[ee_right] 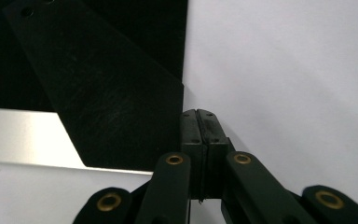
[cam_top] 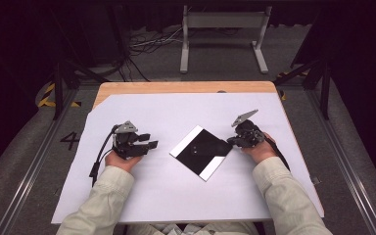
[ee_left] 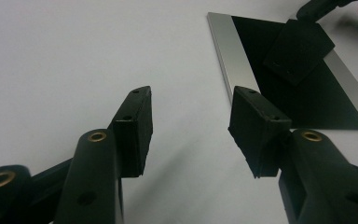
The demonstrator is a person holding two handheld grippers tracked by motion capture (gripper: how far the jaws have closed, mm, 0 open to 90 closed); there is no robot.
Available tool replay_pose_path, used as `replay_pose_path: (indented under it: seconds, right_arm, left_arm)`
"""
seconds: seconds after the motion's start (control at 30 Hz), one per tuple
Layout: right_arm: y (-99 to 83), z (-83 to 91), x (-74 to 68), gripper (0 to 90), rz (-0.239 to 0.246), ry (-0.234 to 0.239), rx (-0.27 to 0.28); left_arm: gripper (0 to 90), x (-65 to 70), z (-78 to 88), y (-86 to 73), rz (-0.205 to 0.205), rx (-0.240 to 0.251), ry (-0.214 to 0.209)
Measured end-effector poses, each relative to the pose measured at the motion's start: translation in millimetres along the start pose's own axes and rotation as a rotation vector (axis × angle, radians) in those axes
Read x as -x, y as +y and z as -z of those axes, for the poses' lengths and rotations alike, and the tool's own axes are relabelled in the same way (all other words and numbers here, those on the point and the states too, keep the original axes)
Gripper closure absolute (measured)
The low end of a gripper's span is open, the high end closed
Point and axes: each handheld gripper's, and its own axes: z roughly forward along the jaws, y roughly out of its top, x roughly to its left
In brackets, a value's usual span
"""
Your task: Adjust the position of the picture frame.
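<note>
1. A square black panel [cam_top: 201,152] with 2 silvery strips along opposite edges lies flat on the white sheet [cam_top: 176,196] covering the tabletop, turned like a diamond near the middle.
2. A black flat piece [cam_top: 210,147] rests on the panel's dark face, reaching toward the panel's right corner.
3. The right gripper [cam_top: 230,142] sits at that corner with its jaws clenched tight together; in the right gripper view the pads [ee_right: 200,130] meet right at the edge of the black piece, and I cannot tell whether they pinch it.
4. The left gripper [cam_top: 149,141] rests on the sheet to the left of the panel, apart from it, released, with nothing between its pads [ee_left: 133,126].
</note>
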Motion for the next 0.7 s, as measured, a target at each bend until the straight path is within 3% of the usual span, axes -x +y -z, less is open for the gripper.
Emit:
replay_pose_path:
  seconds: [0.1, 0.23, 0.47, 0.7]
  right_arm:
    - [-1.3, 1.8, -9.0, 89.7, 0.027, 0.013, -0.013]
    - [-4.6, 4.1, -20.9, 89.7, 0.043, 0.033, -0.021]
    - [-17.0, 7.6, -37.5, 89.7, 0.014, 0.059, 0.026]
    - [-24.2, 11.8, -55.9, 89.7, 0.017, 0.045, 0.033]
  left_arm:
    - [47.2, 0.1, 0.9, -0.5, 0.025, -0.005, -0.006]
    - [47.2, 0.4, 1.5, -0.3, 0.025, -0.004, -0.012]
    - [47.1, 2.2, 2.4, -0.1, 0.025, -0.011, -0.021]
    - [46.9, 4.6, 3.2, 0.5, 0.014, -0.017, -0.022]
